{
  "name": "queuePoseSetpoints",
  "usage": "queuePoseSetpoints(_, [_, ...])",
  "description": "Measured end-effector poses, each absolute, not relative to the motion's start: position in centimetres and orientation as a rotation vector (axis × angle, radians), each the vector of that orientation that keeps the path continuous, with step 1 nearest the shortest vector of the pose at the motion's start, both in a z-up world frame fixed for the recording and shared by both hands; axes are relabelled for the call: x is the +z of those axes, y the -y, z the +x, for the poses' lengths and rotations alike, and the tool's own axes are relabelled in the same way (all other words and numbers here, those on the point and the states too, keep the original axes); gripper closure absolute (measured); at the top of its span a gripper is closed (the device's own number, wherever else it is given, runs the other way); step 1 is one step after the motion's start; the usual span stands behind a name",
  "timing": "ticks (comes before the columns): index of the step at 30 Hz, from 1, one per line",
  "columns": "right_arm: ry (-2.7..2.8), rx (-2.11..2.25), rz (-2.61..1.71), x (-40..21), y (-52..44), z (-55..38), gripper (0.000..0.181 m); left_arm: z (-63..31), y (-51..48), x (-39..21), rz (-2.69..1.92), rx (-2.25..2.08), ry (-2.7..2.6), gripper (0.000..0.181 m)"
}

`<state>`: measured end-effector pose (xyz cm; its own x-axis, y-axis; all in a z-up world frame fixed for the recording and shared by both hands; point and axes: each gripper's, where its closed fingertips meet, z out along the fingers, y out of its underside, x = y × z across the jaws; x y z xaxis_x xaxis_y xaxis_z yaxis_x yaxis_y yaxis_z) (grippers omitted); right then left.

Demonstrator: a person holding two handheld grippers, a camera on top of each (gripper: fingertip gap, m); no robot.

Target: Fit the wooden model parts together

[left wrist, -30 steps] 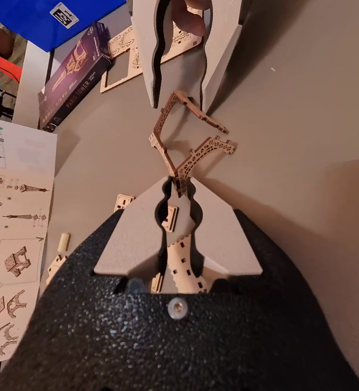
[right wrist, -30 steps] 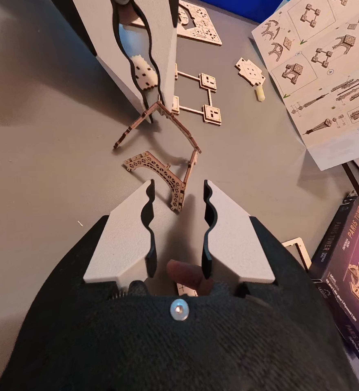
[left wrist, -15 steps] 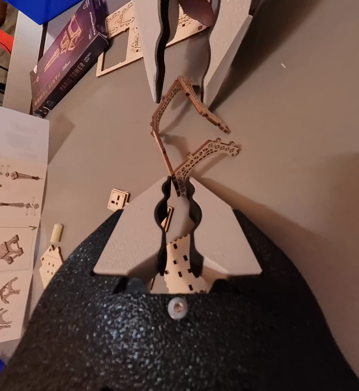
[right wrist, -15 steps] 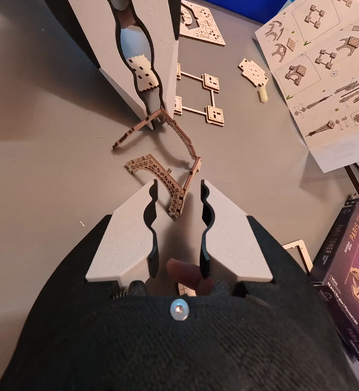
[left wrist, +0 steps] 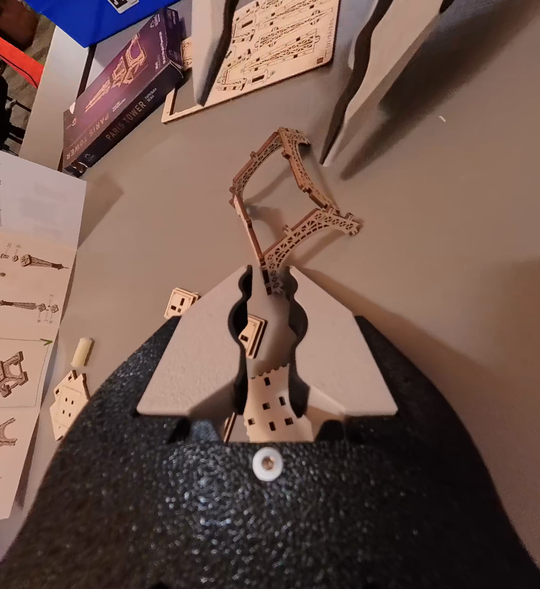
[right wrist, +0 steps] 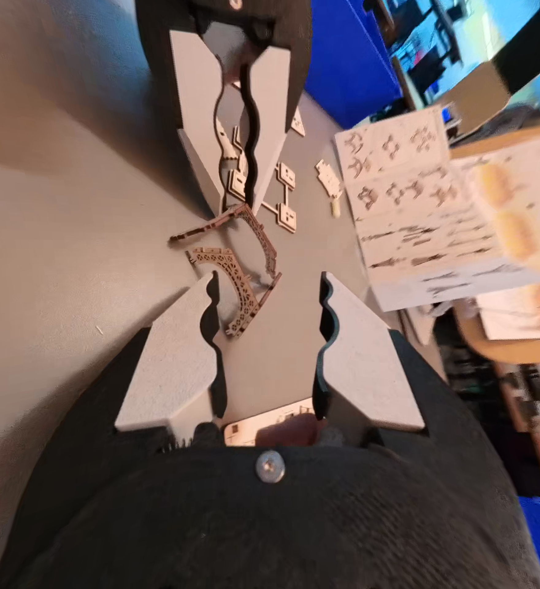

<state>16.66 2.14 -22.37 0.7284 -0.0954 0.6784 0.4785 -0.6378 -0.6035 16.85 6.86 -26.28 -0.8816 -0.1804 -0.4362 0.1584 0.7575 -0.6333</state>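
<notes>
**Left wrist view.** Left gripper [left wrist: 270,277], grey wavy-edged fingers on a black speckled body: clenched at the tips on one foot of the laser-cut wooden lattice arch frame [left wrist: 289,204], a ring of curved openwork legs. Held by a single corner, probably so the open end stayed free for the other tool. Frame lifted off the grey tabletop [left wrist: 453,318], one pale leg swinging out to the right. Pale wooden plate with square holes [left wrist: 270,411] seen in the gap behind the fingers, lower down; whether held or lying underneath not determinable. Right gripper [left wrist: 262,134] far above the frame, fingers well apart, closed on nothing. Also listed: uncut wooden parts sheet [left wrist: 278,47], purple model box [left wrist: 118,102], printed instruction sheet [left wrist: 20,318], small square wooden pieces [left wrist: 179,306], short cream peg [left wrist: 82,352].

**Right wrist view.** Much motion blur. Right gripper [right wrist: 268,280] released, jaws wide, empty. Lattice arch frame [right wrist: 246,264] between and just beyond its fingertips, nearer the left-hand one, touching neither. Left gripper [right wrist: 238,204] opposite, pinched on the frame's far corner, steadying it, seemingly for a joint to be pressed home. Flat linked square wooden pieces [right wrist: 284,197] on the tabletop [right wrist: 71,255] beside it; instruction sheet [right wrist: 421,207] at right.
</notes>
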Motion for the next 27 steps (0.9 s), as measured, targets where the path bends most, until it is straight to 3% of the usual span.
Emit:
queuePoseSetpoints(4, [0.422, -1.053, -2.13, -22.4, -2.2, 16.8, 0.126, 16.8, -7.2, -25.7, -0.003, -0.962, -2.46, 0.151])
queuePoseSetpoints(12, [0.706, -1.266, -2.072, -23.1, -2.2, 15.8, 0.146, 14.9, -6.6, -23.8, 0.418, -0.94, -2.249, 0.159])
queuePoseSetpoints(17, [0.862, -1.346, -2.065, -24.4, -2.7, 15.9, 0.145, 14.6, -5.4, -23.7, 0.548, -0.853, -2.151, 0.151])
queuePoseSetpoints(23, [0.951, -1.455, -2.023, -24.6, -3.3, 16.2, 0.152, 14.9, -4.8, -24.4, 0.68, -0.684, -2.044, 0.158])
queuePoseSetpoints(27, [0.968, -1.466, -1.997, -24.9, -3.7, 16.1, 0.169, 15.0, -3.8, -24.6, 0.716, -0.658, -1.984, 0.168])
